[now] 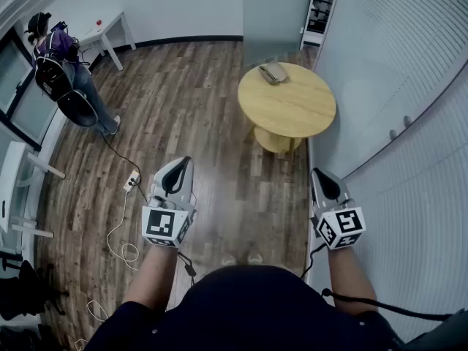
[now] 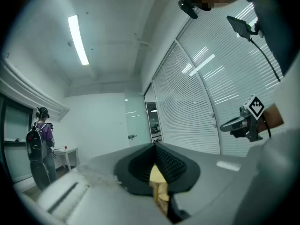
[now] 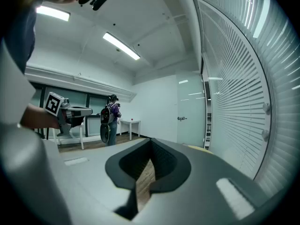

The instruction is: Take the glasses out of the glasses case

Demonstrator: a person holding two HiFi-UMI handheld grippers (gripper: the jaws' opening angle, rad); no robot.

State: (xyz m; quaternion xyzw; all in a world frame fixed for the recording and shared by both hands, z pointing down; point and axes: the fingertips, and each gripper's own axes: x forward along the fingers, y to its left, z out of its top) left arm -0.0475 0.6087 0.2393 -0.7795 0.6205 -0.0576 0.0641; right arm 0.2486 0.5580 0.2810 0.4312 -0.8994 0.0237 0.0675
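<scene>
Wood-plank flooring fills the room, with slatted blinds (image 1: 395, 64) curving along its right side and a door (image 1: 274, 6) at the far end. On the far part of a round yellow table (image 1: 292, 115), well ahead of the person, lies the grey glasses case (image 1: 272, 72); it looks closed, though it is too small to be sure, and no glasses show. It is probably a light, stiff shell that could skid on the smooth top, so one gripper should pin its base while the other lifts the lid edge. The glasses inside are likely fragile and best taken by the bridge or a temple, not the lenses. Near the body, the left gripper (image 1: 186, 161) and the right gripper (image 1: 316, 172) both have jaws closed on nothing. Far left, another person (image 1: 62, 64) stands by a white side table (image 1: 110, 28)
</scene>
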